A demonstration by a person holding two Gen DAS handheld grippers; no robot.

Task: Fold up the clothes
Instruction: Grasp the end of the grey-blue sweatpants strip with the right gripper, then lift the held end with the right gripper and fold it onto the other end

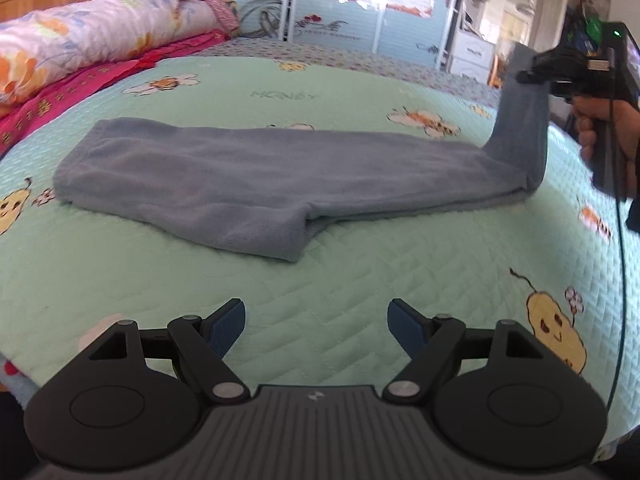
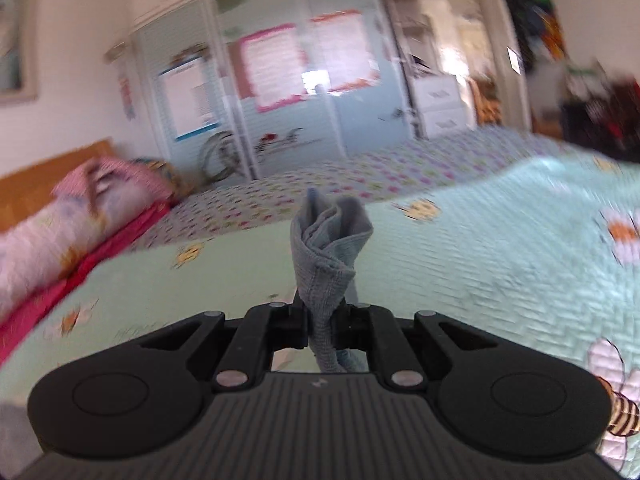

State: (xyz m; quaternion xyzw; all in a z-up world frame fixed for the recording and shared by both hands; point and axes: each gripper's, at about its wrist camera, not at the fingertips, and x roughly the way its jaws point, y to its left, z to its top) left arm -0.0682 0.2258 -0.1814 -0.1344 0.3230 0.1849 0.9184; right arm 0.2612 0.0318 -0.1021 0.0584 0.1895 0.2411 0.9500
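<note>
The blue garment [image 1: 256, 184] lies flat and stretched out on the green quilt [image 1: 360, 280], ahead of my left gripper [image 1: 316, 330] and well apart from it, its long body running across in front of the fingers. Only the end farthest to my right leaves the bed: there a strip of the cloth stands up from the quilt and rises to my right gripper [image 1: 528, 74], which is raised above the bed at the far right of what my left camera sees, with my hand [image 1: 604, 128] wrapped around its grip below.

My left gripper's jaws stand wide apart with nothing between them; the blue pads [image 1: 226, 330] touch neither cloth nor quilt.

My right gripper [image 2: 322, 320] is clamped on the garment. In its own camera the two jaws are drawn in close on a bunched, twisted fold of blue fabric [image 2: 324, 248] that pokes up and forward past the fingertips, with more cloth hanging down behind them. Beyond it, the room is blurred.

A rolled floral duvet [image 1: 92, 40] sits far off to my left gripper's left.
</note>
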